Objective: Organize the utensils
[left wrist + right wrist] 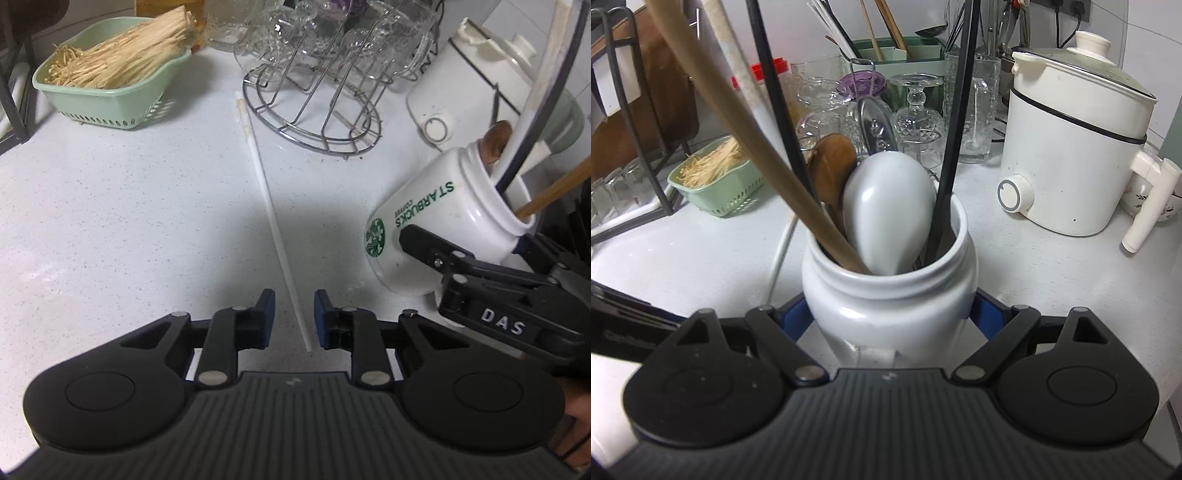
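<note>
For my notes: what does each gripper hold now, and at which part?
Right gripper clamps the white jar by its body. Left gripper holds nothing; white chopstick lies between its pads.

1. Even, cool indoor light; both views are bright enough to read.
2. A soft dark shadow lies on the white tabletop (110,221) just ahead of the left gripper (294,319).
3. Fisheye bending curves the edges and darkens the corners.
4. The wooden spoon handle (738,122) close to the right lens is blurred.

White counter (110,206): chopstick (273,218), green basket (107,99), glass rack (314,122).
</note>
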`<state>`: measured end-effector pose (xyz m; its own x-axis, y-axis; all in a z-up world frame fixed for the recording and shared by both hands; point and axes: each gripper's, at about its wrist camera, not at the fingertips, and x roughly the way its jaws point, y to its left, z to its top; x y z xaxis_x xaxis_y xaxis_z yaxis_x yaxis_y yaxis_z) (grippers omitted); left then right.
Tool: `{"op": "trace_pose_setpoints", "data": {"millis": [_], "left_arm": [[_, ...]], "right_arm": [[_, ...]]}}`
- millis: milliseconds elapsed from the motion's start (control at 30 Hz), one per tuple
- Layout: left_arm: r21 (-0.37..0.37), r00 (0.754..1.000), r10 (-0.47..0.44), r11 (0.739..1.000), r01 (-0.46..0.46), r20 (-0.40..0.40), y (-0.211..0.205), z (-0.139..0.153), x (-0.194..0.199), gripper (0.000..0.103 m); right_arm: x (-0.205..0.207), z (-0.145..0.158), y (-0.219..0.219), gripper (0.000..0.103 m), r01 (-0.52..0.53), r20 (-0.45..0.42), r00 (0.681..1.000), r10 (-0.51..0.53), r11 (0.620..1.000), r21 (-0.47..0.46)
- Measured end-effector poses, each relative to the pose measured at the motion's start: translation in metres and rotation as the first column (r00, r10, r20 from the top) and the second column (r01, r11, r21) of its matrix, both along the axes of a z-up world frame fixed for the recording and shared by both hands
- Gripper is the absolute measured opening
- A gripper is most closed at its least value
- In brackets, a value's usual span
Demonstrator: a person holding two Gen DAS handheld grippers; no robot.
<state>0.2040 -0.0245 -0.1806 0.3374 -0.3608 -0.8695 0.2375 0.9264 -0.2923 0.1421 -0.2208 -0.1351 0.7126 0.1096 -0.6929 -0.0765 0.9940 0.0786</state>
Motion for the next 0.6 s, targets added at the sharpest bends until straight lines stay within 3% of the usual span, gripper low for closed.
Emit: {"op": "trace_pose_setpoints", "data": {"millis": [433, 600], "left_arm": [[0.158, 0.997, -0.057, 0.986, 0.05, 0.043, -0.03, -0.007, 0.003, 0.022], [0.164, 0.999, -0.032, 0.986, 0.025, 0.042, -0.028, -0.009, 0.005, 0.006]], "right_arm": [[0.002, 0.002, 0.0, 0.091, -0.004, -0.013, 1.0, 0.004, 1.0, -0.001], [0.002, 0.001, -0.001, 0.091, -0.003, -0.013, 1.0, 0.003, 1.0, 0.007]]}}
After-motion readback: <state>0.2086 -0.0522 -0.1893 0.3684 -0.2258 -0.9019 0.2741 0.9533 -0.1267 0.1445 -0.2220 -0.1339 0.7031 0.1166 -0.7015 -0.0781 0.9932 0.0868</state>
